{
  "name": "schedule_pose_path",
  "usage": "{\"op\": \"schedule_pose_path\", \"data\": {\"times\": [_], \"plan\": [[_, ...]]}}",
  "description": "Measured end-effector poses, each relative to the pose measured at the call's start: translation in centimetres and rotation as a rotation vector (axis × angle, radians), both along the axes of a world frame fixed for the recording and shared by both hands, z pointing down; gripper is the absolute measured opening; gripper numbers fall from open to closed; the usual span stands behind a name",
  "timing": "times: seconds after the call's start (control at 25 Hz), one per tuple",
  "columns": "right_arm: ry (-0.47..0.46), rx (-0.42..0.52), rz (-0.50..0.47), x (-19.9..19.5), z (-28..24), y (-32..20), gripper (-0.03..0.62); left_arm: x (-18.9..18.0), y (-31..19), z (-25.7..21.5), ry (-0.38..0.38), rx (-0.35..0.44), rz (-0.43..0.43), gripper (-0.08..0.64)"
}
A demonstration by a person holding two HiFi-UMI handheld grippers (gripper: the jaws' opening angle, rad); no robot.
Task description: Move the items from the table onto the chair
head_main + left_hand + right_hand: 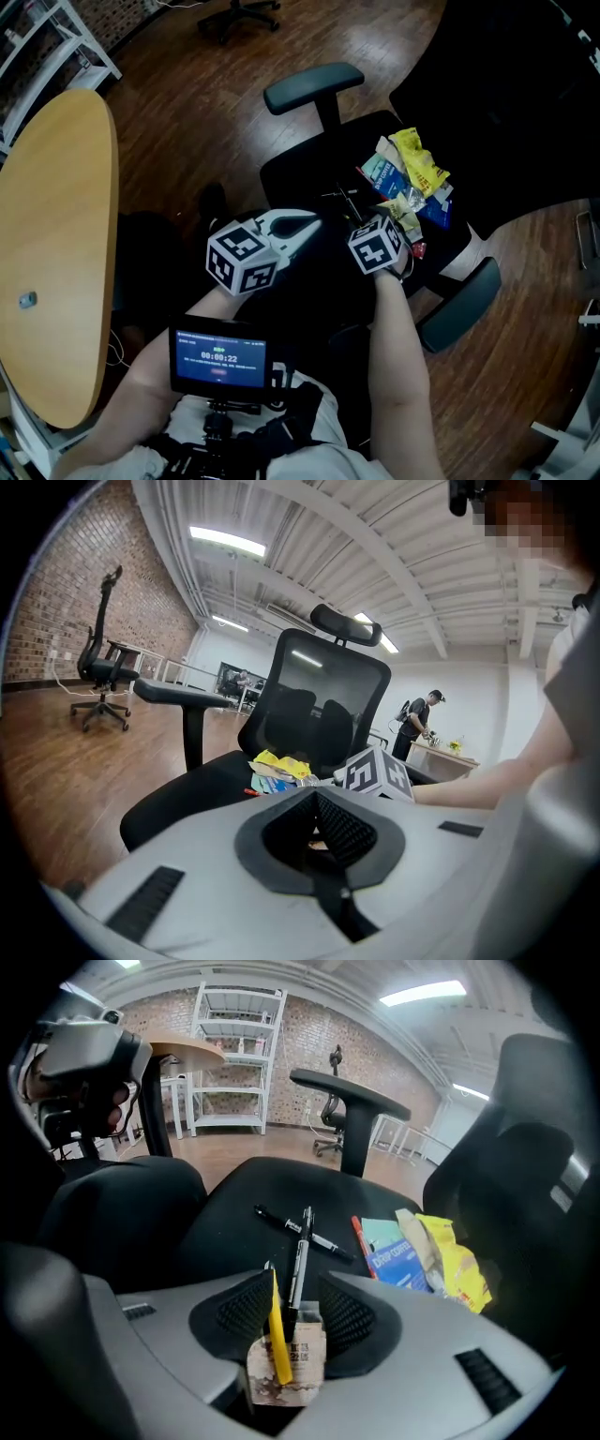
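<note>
The right gripper [298,1318] is tipping steeply down over the chair seat [225,1204]. Its fingers are standing wide apart, and a small brown sachet [289,1372] with a yellow strip is sitting loose in the gap with neither pad pressing it. A black pen [300,1260] is running out from that gap across a second pen [279,1222]. I cannot tell whether its near end is resting on the seat or leaning on the sachet.

The release looks like the step in hand. The gripper should be backing straight up along its own line so the fingers are not dragging the sachet or flicking the pens toward the seat edge. The left gripper [298,228] is hanging just beside it with its fingers together and apparently empty, and it should be keeping clear.

Farther on, a red pen [359,1237], a drip coffee packet [398,1258] and a yellow snack bag [455,1265] are lying against the backrest.

Only the right gripper view is showing the sachet, because in the head view the marker cube is covering it. Only the head view is showing the bench [56,234], well apart to the left. One small grey item [27,300] is waiting there, so a further trip is probably needed.
</note>
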State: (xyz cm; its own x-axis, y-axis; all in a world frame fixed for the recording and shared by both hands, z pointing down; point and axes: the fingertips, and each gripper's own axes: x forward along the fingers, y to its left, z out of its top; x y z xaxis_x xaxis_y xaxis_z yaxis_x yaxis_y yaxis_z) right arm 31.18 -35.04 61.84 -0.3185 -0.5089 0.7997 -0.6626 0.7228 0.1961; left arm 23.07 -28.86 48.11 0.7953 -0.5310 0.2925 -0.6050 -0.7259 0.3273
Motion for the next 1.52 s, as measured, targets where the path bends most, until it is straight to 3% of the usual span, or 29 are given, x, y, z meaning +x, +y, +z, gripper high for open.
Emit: {"op": "schedule_pose_path", "data": {"times": [0.36, 0.44, 0.56, 0.76, 0.88, 1.04, 1.28, 1.52], "plan": [[-0.071, 0.163, -0.013, 0.2, -3.8, -2.0, 0.15, -1.1, -0.6, -2.1, 0.021, 0.052, -0.056, 0.008], [-0.139, 0.198, -0.006, -0.5, -5.3, -1.9, 0.031, -2.0, -0.4, -3.2, 0.035, 0.074, -0.074, 0.008], [-0.258, 0.226, -0.039, -2.7, -7.9, -1.0, 0.005, -3.8, 0.1, -5.6, 0.025, 0.093, -0.098, 0.008], [-0.497, 0.261, -0.202, -9.6, -14.7, 1.0, 0.006, -8.6, 1.4, -10.4, -0.004, 0.133, -0.172, 0.008], [-0.681, 0.303, -0.299, -13.6, -21.6, 1.7, 0.006, -10.6, 1.9, -13.8, -0.008, 0.174, -0.199, 0.008], [-0.855, 0.353, -0.456, -19.4, -30.9, 4.0, 0.006, -14.0, 3.6, -18.1, -0.002, 0.212, -0.284, 0.008], [-1.009, 0.391, -0.685, -26.3, -39.8, 9.6, 0.006, -19.0, 7.0, -23.4, -0.07, 0.319, -0.419, 0.008], [-1.044, 0.299, -0.817, -32.5, -39.8, 13.5, 0.006, -25.6, 10.3, -24.1, -0.099, 0.344, -0.585, 0.008]]}}
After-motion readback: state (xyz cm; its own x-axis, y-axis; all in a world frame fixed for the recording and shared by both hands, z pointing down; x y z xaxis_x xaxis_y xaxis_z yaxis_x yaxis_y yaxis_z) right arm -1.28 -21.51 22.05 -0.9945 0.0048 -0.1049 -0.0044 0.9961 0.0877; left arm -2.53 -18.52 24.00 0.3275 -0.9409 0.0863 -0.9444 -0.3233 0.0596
